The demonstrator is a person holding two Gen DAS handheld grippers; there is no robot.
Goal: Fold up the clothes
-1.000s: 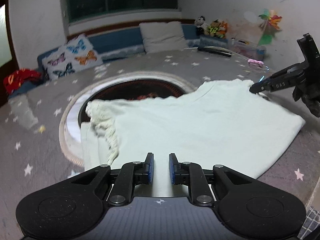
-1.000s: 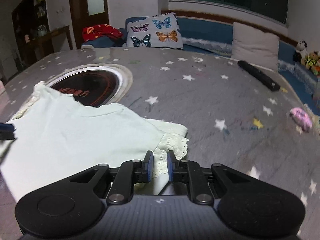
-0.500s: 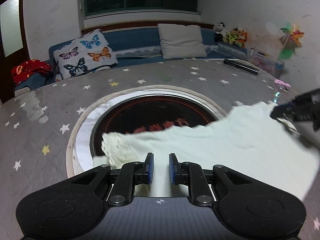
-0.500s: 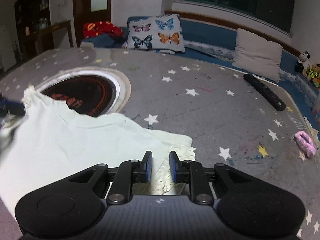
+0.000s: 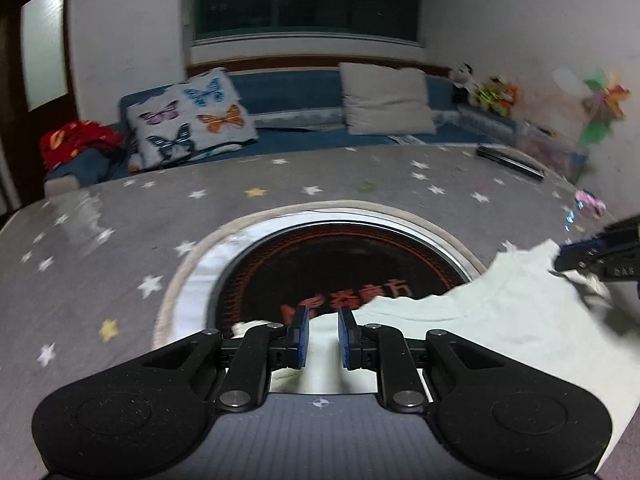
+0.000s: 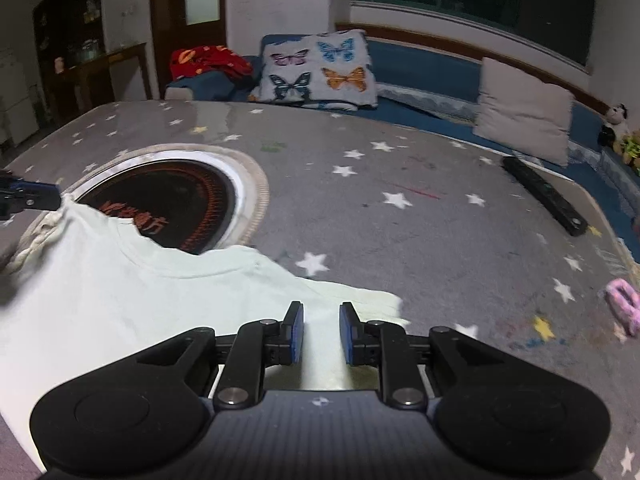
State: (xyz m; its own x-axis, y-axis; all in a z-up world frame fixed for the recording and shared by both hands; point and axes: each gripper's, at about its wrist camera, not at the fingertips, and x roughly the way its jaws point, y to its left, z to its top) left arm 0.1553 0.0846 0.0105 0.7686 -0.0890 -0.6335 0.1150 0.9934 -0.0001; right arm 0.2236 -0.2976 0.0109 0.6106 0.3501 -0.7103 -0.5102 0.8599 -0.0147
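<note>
A pale cream top [image 5: 500, 320] with lace-trimmed sleeves lies on a grey star-print table [image 5: 120, 240], its neckline over the round inset. It also shows in the right wrist view [image 6: 140, 300]. My left gripper [image 5: 322, 332] is shut on the top's left shoulder, cloth between the blue pads. My right gripper [image 6: 320, 330] is shut on the right shoulder. Each gripper appears in the other's view, the right [image 5: 596, 256] and the left [image 6: 28, 196], holding the cloth's corners.
A round black inset with orange writing [image 5: 340, 272] sits in the table. A black bar [image 6: 544, 196] and a pink item [image 6: 622, 304] lie to the right. A bench with a butterfly cushion [image 5: 192, 120] and a beige cushion [image 5: 388, 100] runs behind.
Both grippers have moved back with the shoulders of the top held, dragging it across the table and stretching the shoulder line taut. More of the round inset is uncovered.
</note>
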